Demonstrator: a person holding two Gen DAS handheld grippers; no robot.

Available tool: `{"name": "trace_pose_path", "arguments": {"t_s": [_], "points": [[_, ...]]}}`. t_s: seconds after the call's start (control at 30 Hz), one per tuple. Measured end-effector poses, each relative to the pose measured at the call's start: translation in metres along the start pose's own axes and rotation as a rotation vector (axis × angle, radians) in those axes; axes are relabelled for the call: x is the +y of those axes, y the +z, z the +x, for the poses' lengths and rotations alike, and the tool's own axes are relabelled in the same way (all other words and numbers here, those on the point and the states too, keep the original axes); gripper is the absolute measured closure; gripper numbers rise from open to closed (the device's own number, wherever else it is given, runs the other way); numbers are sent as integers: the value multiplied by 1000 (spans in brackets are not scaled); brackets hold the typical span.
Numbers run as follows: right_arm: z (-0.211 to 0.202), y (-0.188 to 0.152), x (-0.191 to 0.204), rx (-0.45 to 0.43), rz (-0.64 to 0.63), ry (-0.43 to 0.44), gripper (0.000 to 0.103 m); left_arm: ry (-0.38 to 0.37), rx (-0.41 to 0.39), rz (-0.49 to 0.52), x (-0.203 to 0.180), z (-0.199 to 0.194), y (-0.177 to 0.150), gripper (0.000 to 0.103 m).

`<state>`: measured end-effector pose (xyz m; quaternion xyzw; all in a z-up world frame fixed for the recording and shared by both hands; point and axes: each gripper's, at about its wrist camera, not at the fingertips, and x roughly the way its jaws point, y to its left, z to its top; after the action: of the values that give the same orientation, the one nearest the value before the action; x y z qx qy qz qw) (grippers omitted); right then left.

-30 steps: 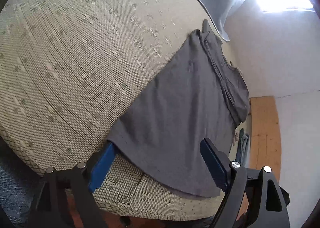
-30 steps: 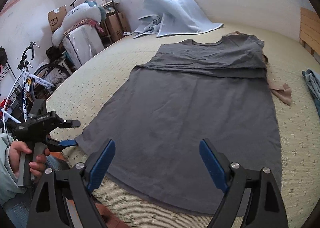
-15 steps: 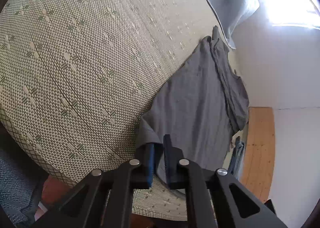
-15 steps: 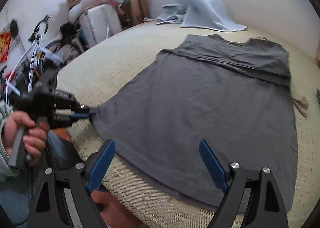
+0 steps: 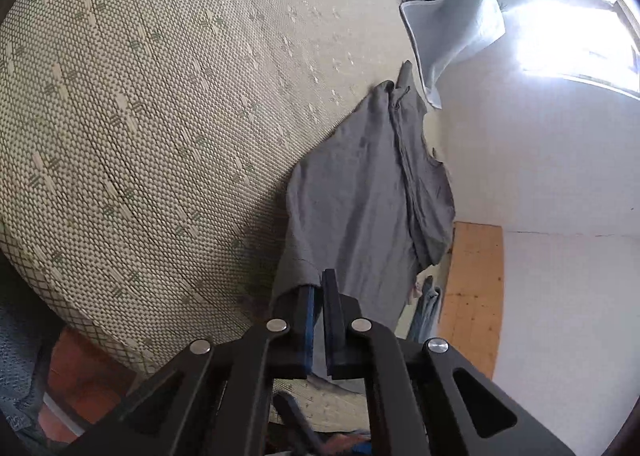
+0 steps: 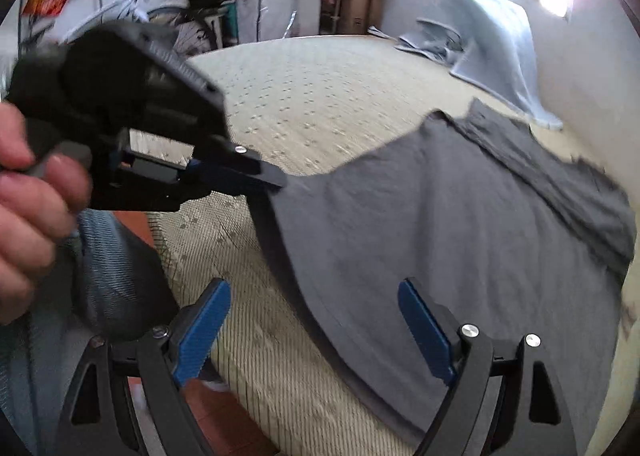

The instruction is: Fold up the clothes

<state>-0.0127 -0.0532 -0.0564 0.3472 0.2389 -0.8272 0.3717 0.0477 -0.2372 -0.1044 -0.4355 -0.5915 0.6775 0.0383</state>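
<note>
Garment: I see the grey dress (image 6: 460,224) spread flat on the bed (image 6: 320,96), hem toward me.
Left gripper (image 5: 319,296): my jaws are clamped on its hem corner, lifting it.
Right gripper (image 6: 314,326): jaws wide apart, over the hem edge, gripping nothing.

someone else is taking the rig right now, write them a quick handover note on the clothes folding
Left hand-held gripper: shut on the near left hem corner of the grey dress, corner pinched between its pads.
Right hand-held gripper: open, empty, over the near hem, nothing between its pads.
The dress lies spread on the woven bed mat, its top part already folded over across its width. A light blue blanket is heaped at the far end.
Done: one corner gripped.
Left: grip the hem with the right hand-held gripper too, then probably fold the dress over and finish.
</note>
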Motion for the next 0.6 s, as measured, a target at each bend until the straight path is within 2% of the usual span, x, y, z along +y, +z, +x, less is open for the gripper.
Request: {"name": "trace_pose_path", "arguments": {"t_s": [0.07, 0.17, 0.2, 0.27, 0.33, 0.4, 0.43, 0.47, 0.5, 0.53, 0.57, 0.6], "points": [[8, 7, 13, -14, -57, -43, 15, -8, 4, -6, 1, -3, 0, 100], [20, 14, 26, -13, -99, -52, 15, -29, 10, -20, 3, -7, -1, 100], [24, 15, 30, -7, -119, -53, 21, -35, 12, -25, 4, -8, -1, 100], [34, 16, 39, 23, -171, -67, 40, -45, 18, -30, 4, -10, -1, 100], [44, 15, 41, 58, -192, -79, 80, -48, 27, -35, 5, -10, -1, 100], [47, 15, 36, 65, -174, -96, 100, -57, 27, -45, 7, -13, -1, 98], [47, 15, 31, 58, -152, -91, 100, -64, 22, -50, 8, -15, 0, 95], [45, 16, 25, 48, -128, -74, 100, -69, 16, -54, 9, -17, 0, 87], [43, 16, 21, 43, -116, -64, 101, -76, 7, -56, 9, -20, 1, 73], [41, 18, 17, 36, -104, -54, 101, -82, 2, -58, 9, -21, 1, 65], [39, 19, 14, 29, -93, -45, 101, -89, 1, -60, 10, -22, 0, 52], [37, 21, 12, 24, -82, -37, 101, -88, 0, -57, 9, -23, 0, 48]]}}
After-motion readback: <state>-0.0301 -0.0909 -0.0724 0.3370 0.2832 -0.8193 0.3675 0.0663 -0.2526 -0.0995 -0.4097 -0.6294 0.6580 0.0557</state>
